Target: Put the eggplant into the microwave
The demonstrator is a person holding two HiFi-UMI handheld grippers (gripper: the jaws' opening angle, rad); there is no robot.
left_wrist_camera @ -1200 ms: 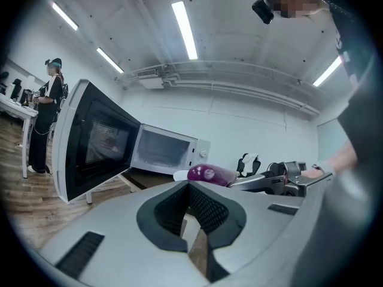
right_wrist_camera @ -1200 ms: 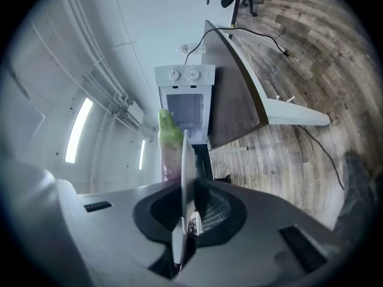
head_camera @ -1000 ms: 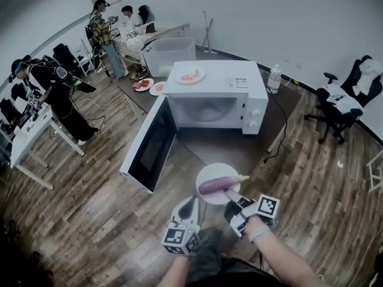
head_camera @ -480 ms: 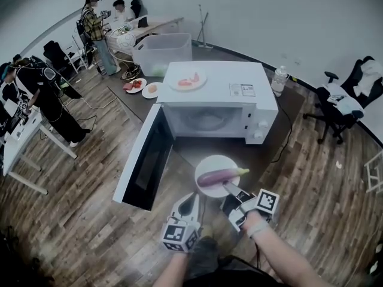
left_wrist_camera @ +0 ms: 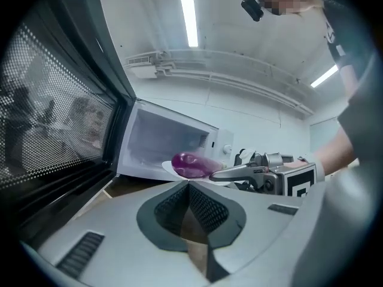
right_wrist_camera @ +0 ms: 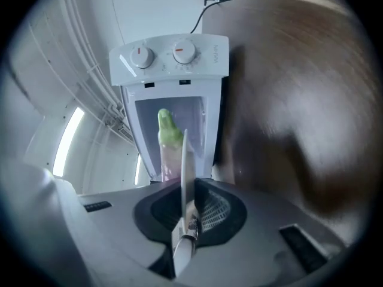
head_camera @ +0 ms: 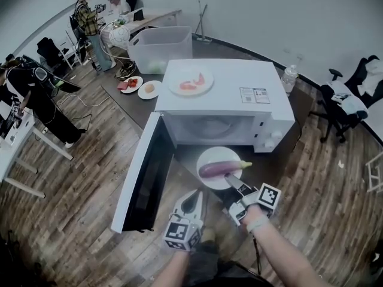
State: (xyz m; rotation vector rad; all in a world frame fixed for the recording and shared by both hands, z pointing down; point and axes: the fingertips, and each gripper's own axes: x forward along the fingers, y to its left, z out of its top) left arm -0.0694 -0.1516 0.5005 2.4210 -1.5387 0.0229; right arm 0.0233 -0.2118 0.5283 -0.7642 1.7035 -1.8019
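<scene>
Eggplant (head_camera: 218, 168) on plate (head_camera: 209, 156) before open microwave (head_camera: 221, 82)
Right gripper (head_camera: 230, 182) pinches the rim, left gripper (head_camera: 194, 197) closed, empty; any tilt could roll it off.

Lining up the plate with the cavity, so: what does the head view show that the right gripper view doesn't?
Head view only: the microwave door standing open at left, the left gripper shut and empty, and a dish of food on the microwave's roof. Right gripper view only: the white plate seen edge-on, its rim clamped in the right gripper. Both: the eggplant on that plate, just in front of the open cavity.
</scene>
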